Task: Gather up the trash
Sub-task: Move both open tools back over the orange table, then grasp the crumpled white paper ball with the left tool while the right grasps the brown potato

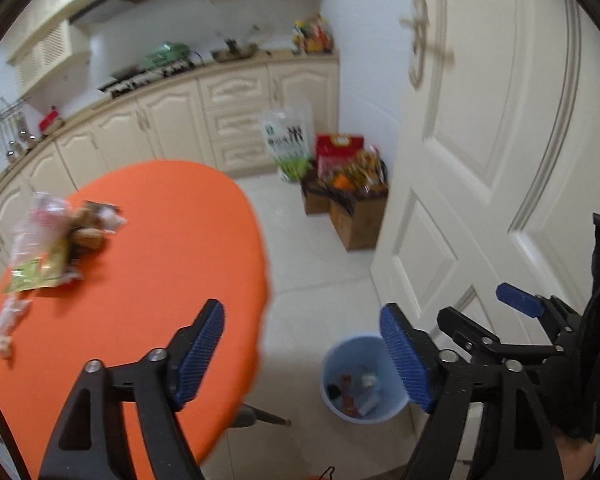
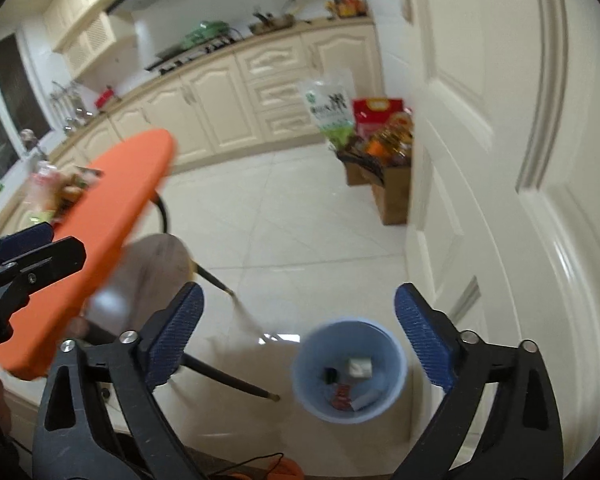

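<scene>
Trash lies in a loose pile on the far left part of the orange table: a clear plastic bag, a green packet, brown scraps and crumpled white bits, with one more crumpled clear piece at the table's near left edge. More trash sits inside the pale blue bin on the white tiled floor, near the foot of the cream door: a small white box, a black bit and a red wrapper show at its bottom.

Left gripper hangs over the table's right edge with its jaws spread wide and nothing between them. Right gripper points down at the floor by the bin, its jaws also spread wide and empty; the bin shows between its blue pads.

Far off, cream cabinets run along the wall, and cardboard boxes stuffed with packets stand on the floor beside the door. A chair stands partly under the table.
</scene>
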Demonstrator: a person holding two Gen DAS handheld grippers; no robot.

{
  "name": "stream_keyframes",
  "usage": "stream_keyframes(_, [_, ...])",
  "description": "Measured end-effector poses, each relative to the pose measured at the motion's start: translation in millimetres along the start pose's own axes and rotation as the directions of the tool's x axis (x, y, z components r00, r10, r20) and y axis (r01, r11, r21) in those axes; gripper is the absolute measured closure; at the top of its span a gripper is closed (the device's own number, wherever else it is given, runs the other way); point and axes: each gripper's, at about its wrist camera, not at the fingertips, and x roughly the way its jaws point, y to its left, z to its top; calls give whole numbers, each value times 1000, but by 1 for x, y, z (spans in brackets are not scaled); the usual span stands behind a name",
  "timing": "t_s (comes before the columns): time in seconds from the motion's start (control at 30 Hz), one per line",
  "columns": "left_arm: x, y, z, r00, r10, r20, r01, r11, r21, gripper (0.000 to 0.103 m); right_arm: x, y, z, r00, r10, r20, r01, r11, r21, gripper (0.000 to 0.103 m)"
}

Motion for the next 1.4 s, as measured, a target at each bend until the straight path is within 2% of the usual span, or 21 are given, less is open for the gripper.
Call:
stream_keyframes(0.1, [-43, 33, -16, 997, 43, 70, -42, 999, -26, 11, -24, 38, 11, 998, 31, 45, -29, 999, -42, 0])
stream_keyframes(0.27, [-99, 96, -39, 973, 162, 164, -149, 985, -89, 0, -49, 131, 31, 989, 121, 89, -104, 980, -169, 0])
stream_keyframes(0.4, [-111, 158, -62, 939, 303, 162, -278, 947, -160, 1, -40, 199, 36, 984, 163, 74, -139, 957, -255, 0])
stream_keyframes(0.47, [-106, 190, -73, 911, 391, 131, -364, 912, -191, 1, -33, 222, 37, 981, 183, 65, -158, 947, -279, 0])
stream_keyframes(0.53, [-98, 222, -88, 888, 448, 100, -420, 882, -214, 1, -20, 250, 39, 980, 193, 46, -170, 934, -314, 0])
stream_keyframes(0.57, [-93, 234, -91, 886, 456, 82, -429, 875, -225, 2, -14, 260, 38, 980, 194, 39, -171, 930, -326, 0])
stream_keyframes(0.6, [-87, 246, -96, 887, 458, 59, -433, 868, -242, 3, -4, 274, 38, 981, 191, 22, -172, 924, -342, 0])
stream_keyframes(0.77, [-57, 301, -122, 918, 393, -56, -387, 857, -341, 17, 42, 307, 38, 986, 161, -43, -165, 910, -379, 0])
stream_keyframes(0.8, [-51, 306, -127, 921, 381, -79, -384, 855, -349, 24, 50, 309, 39, 986, 158, -54, -167, 910, -379, 0])
stream_keyframes(0.93, [-33, 314, -139, 937, 326, -124, -349, 866, -359, 34, 86, 315, 42, 984, 149, -101, -176, 912, -372, 0])
stream_keyframes(0.97, [-30, 314, -142, 939, 316, -133, -343, 868, -358, 41, 96, 317, 43, 984, 139, -114, -172, 912, -373, 0])
stream_keyframes(1.0, [-27, 314, -142, 941, 310, -138, -339, 873, -351, 58, 103, 319, 44, 984, 131, -120, -168, 911, -377, 0])
stream_keyframes(1.07, [-30, 315, -146, 952, 277, -131, -306, 888, -343, 76, 122, 323, 48, 983, 118, -139, -163, 907, -389, 0])
stream_keyframes(1.17, [-45, 317, -154, 964, 242, -108, -264, 901, -345, 78, 147, 331, 54, 976, 127, -174, -190, 892, -410, 0])
stream_keyframes(1.23, [-57, 319, -160, 978, 190, -87, -208, 910, -359, 78, 160, 338, 58, 975, 122, -186, -193, 882, -430, 0])
stream_keyframes(1.33, [-77, 329, -165, 984, 168, -65, -180, 911, -371, 78, 178, 346, 70, 988, 54, -147, -117, 876, -467, 0])
stream_keyframes(1.4, [-93, 336, -168, 986, 162, -51, -169, 912, -374, 78, 193, 350, 78, 987, 45, -154, -114, 871, -478, 2])
